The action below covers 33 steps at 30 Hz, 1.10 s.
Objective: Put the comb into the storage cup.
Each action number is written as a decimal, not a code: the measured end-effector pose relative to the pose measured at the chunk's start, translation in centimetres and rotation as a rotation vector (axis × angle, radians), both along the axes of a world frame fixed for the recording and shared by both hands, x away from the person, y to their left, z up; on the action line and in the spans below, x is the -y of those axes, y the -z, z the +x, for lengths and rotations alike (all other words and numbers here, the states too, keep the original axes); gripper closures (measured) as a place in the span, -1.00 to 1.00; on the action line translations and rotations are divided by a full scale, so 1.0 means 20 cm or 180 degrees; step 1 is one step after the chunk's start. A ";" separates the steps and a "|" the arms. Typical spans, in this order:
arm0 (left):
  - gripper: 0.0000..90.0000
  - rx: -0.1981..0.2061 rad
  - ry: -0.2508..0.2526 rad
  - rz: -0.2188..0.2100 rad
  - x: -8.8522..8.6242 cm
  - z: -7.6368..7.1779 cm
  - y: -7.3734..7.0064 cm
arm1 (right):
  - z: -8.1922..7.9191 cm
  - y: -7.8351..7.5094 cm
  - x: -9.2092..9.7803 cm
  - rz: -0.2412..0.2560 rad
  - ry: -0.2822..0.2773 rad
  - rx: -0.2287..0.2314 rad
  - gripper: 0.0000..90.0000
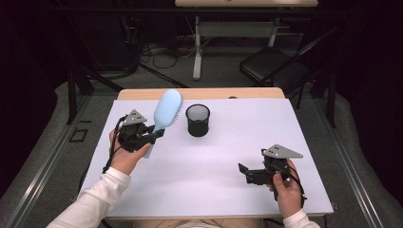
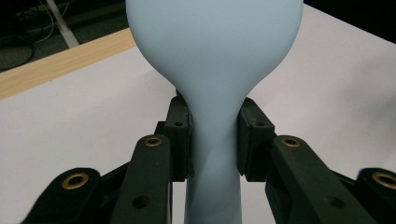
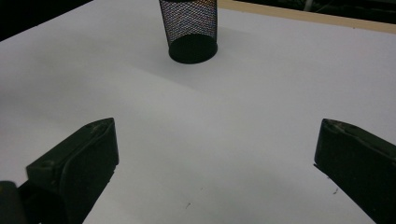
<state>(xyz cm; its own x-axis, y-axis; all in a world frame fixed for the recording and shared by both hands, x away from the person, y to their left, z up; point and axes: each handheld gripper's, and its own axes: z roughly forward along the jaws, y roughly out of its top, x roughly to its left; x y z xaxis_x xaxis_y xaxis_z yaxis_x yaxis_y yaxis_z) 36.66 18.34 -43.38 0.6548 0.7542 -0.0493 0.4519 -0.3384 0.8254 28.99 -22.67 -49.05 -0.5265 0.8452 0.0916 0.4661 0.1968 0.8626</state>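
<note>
A light blue hairbrush (image 1: 166, 111) is held up above the white table top, head tilted away toward the far side, bristles facing right. My left gripper (image 1: 154, 135) is shut on its handle; in the left gripper view both pads (image 2: 180, 140) press the narrow neck of the hairbrush (image 2: 215, 70). A black mesh cup (image 1: 197, 120) stands upright on the table just right of the brush head. My right gripper (image 1: 244, 172) hovers near the front right, open, with nothing between its jaws. The mesh cup (image 3: 189, 28) stands ahead of the right gripper (image 3: 215, 158).
The white sheet (image 1: 218, 156) covers the table, with a wooden edge (image 1: 199, 93) showing at the back. Beyond the table stand a desk leg (image 1: 197, 47), floor cables and a dark chair (image 1: 273, 64).
</note>
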 end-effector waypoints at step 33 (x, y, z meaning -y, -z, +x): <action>0.55 0.0174 0.0001 -0.0141 0.11 0.09 -0.02 | 0.30 -0.26 -0.05 0.0250 -0.0068 -0.0437 -0.99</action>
